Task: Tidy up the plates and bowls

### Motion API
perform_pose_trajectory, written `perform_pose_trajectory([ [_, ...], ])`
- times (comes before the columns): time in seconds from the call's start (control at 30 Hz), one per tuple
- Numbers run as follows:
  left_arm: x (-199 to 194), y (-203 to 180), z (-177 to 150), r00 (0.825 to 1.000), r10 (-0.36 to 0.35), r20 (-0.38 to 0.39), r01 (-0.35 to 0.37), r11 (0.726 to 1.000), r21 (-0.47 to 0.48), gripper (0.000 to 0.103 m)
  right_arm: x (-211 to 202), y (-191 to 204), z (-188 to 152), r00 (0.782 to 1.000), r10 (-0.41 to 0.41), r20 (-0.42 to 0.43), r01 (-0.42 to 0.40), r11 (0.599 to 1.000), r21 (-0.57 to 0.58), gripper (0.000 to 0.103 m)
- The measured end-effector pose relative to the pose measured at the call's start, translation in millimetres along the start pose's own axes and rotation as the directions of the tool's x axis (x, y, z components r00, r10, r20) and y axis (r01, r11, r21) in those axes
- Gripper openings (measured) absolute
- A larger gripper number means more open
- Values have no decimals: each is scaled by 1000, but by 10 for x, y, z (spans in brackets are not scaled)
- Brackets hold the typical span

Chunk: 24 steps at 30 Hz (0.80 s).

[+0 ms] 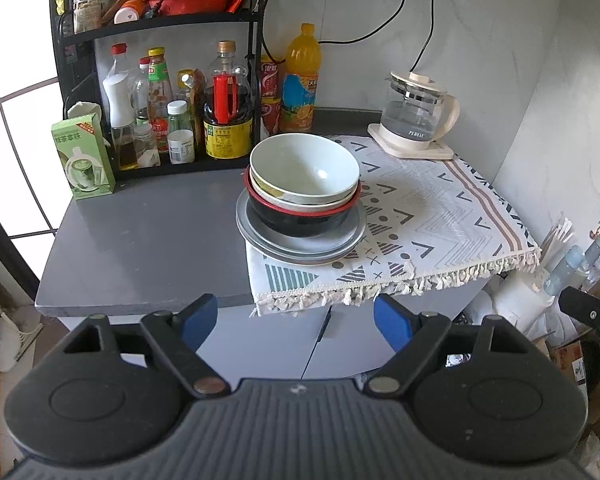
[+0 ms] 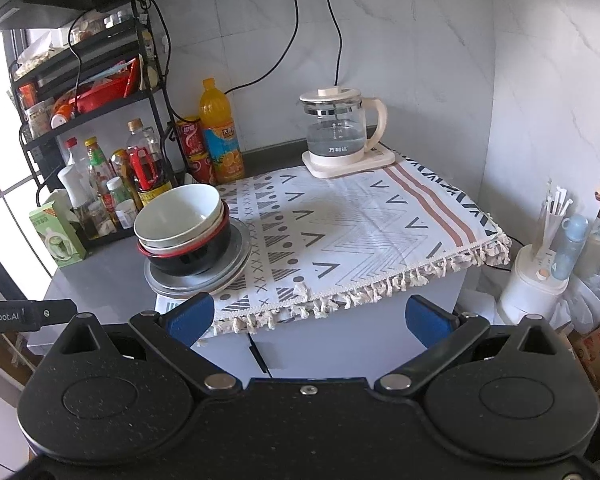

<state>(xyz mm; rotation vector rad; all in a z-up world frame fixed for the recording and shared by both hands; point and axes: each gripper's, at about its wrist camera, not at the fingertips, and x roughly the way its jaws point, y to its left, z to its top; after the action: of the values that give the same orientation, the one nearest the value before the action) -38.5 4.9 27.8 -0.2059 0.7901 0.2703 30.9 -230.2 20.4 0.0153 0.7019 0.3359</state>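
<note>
On the grey desk (image 1: 140,240), at the left edge of the patterned cloth (image 1: 440,216): grey plates (image 1: 300,248), then a black bowl (image 1: 296,220), white bowls (image 1: 304,168) nested on top. Likely stacked already, or awaiting unstacking. Left gripper (image 1: 296,320) and right gripper (image 2: 310,316) both spread wide, empty, well short. Best approached level, pinching the top rim only, lifting straight to avoid dragging the tilted stack.
</note>
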Motion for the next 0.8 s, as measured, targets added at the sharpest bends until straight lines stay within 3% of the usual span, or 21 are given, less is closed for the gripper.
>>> perform_pose_trajectory([
  [0.8,-47,-156,-42,1000,-5,0,5,1000,12,84,-30,-73,-59,1000,19,6,-19,1000,14,103],
])
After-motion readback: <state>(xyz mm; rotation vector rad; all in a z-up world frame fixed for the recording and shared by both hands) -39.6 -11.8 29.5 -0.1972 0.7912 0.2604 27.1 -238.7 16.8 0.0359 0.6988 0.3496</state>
